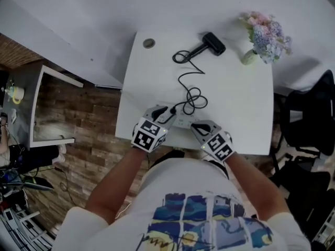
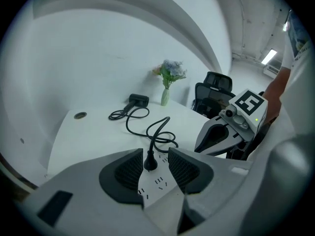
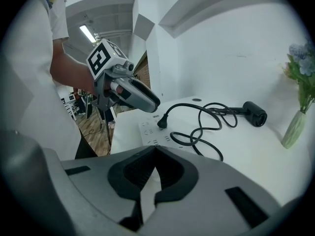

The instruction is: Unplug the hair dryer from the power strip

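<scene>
**Plug seated in the strip, left jaws astride it**

The hair dryer (image 1: 212,43) lies at the far side of the white worktop (image 1: 246,103), well apart from the power strip (image 1: 183,122) at the near edge. Its black cord (image 1: 189,82) runs between them in loose loops, and one coil lies just beside the strip. The plug (image 2: 149,161) stands upright in a socket of the strip.

The left gripper (image 2: 155,152) has its jaws released, one ribbed pad on each side of the plug. The pads are close to it, though the view is too coarse to say whether either one touches. The cord rises out of the gap between them. The right gripper (image 3: 153,149) sits at the strip's right end, its jaws clenched tip to tip and grasping nothing.

A pale vase (image 1: 249,56) of pink and blue flowers stands at the far right corner, near the dryer's head. A round cable grommet (image 1: 149,43) is set into the far left corner. A black office chair (image 1: 314,119) stands off the worktop's right side.
</scene>
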`<control>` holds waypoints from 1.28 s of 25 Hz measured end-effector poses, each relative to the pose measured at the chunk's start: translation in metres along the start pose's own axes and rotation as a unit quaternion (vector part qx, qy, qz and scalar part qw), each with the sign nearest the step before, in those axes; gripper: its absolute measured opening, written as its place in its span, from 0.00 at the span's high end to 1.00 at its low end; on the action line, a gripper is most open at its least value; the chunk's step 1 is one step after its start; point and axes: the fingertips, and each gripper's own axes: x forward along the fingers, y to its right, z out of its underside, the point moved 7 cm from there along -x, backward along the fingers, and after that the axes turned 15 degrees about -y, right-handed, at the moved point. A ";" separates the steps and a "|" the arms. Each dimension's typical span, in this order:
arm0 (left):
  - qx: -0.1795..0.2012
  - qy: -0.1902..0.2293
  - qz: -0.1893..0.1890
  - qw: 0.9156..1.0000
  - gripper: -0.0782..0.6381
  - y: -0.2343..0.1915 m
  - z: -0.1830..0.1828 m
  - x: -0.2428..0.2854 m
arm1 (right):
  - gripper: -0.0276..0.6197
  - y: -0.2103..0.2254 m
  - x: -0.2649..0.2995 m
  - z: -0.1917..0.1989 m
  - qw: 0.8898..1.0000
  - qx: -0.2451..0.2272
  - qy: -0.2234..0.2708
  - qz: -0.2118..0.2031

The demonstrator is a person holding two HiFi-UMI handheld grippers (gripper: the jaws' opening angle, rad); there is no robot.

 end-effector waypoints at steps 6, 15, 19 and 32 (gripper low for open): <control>0.027 -0.021 0.020 0.999 0.68 -0.011 -0.004 0.019 | 0.96 0.004 0.016 0.000 1.000 0.011 -0.005 0.019; 0.060 -0.047 0.054 0.996 0.68 -0.018 -0.012 0.042 | 0.96 0.009 0.027 0.002 0.999 0.046 0.004 0.021; 0.067 -0.061 0.063 0.994 0.70 -0.020 -0.011 0.049 | 0.96 0.012 0.031 0.003 0.999 0.049 -0.003 0.021; 0.080 -0.065 0.071 0.992 0.81 -0.018 -0.012 0.050 | 0.96 0.010 0.032 0.004 0.999 0.041 -0.004 0.032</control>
